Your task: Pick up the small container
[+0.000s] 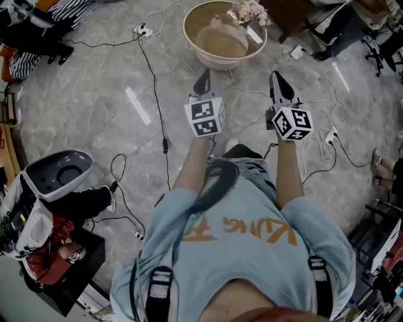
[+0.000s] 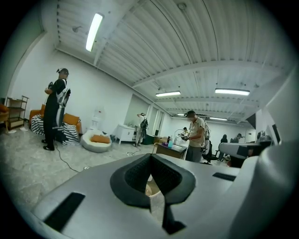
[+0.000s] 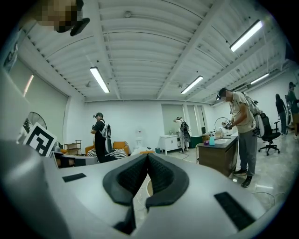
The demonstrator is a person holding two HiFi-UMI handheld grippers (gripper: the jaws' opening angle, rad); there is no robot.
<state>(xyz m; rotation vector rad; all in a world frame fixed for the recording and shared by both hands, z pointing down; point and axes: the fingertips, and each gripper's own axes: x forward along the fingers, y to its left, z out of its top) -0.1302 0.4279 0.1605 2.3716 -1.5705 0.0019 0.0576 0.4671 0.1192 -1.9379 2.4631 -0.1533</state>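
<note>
A large pink basin [image 1: 258,44] stands on the marble floor ahead of me. Inside it sits a smaller pinkish bowl-like container [image 1: 221,43], and a bunch of pale flowers [image 1: 250,12] lies at its far right rim. My left gripper [image 1: 203,77] is held out short of the basin's near edge, jaws together with nothing between them. My right gripper [image 1: 278,78] is beside it, to the right of the basin, also shut and empty. In the left gripper view the left gripper [image 2: 150,156] points level across the room, and so does the right gripper [image 3: 148,156] in its own view.
Black and white cables cross the floor, running to a power strip [image 1: 143,29] at the far left and a plug block [image 1: 328,134] at the right. A grey machine [image 1: 56,173] stands at my left. Other people stand around a desk [image 3: 219,154] and a beanbag [image 2: 96,141].
</note>
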